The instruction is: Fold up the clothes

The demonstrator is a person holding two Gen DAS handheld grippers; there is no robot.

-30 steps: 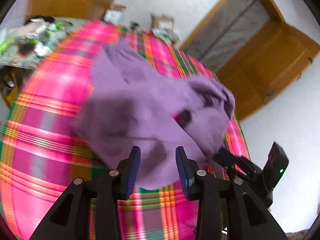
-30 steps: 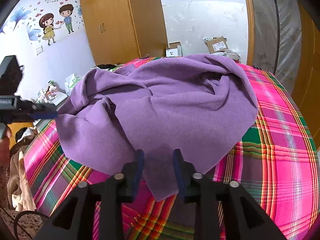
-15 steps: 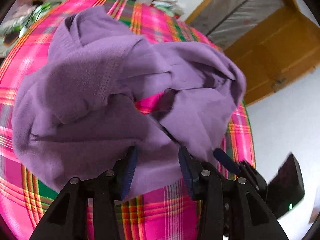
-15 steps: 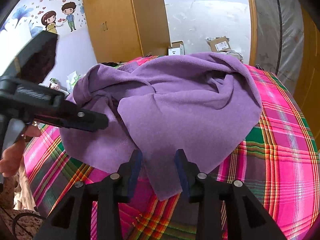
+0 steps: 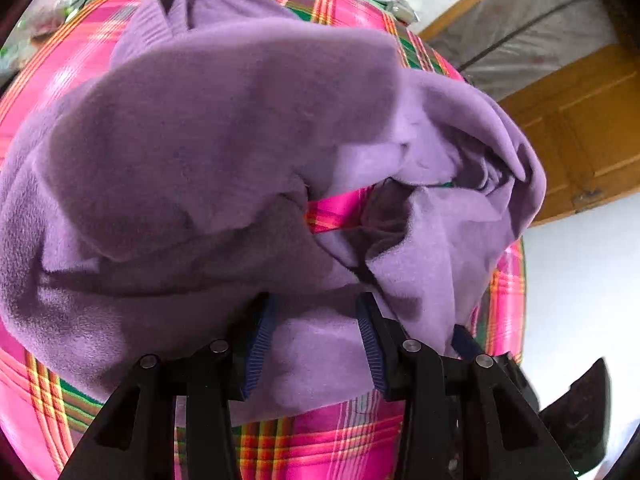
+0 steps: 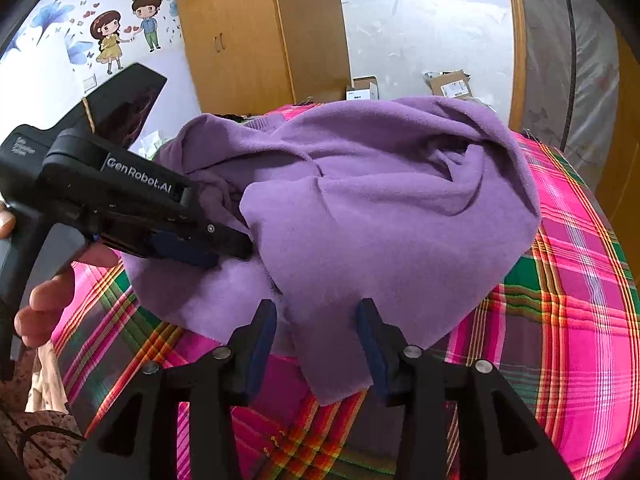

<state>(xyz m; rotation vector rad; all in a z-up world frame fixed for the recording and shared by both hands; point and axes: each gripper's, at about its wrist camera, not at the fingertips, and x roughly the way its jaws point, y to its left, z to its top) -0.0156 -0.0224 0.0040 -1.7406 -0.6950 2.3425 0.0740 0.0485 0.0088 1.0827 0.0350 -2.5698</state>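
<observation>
Purple fleece (image 6: 380, 216), both tongs angled downward, parted

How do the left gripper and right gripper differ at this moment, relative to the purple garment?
The left gripper hangs low over the purple garment at its near-left edge; the right gripper sits at the near hanging corner. The right gripper's jaws are opening; the left gripper's stand apart, steady. Both have blue pads and clamp no fabric.

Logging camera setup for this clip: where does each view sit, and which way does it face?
Left wrist: on the left gripper, angled down at the crumpled purple garment on the plaid bedspread; own fingers show.
Right wrist: on the right gripper, jaws opening, facing the wardrobe; a hand shows.
Shared: garment, bedspread; each sees the other gripper.
</observation>
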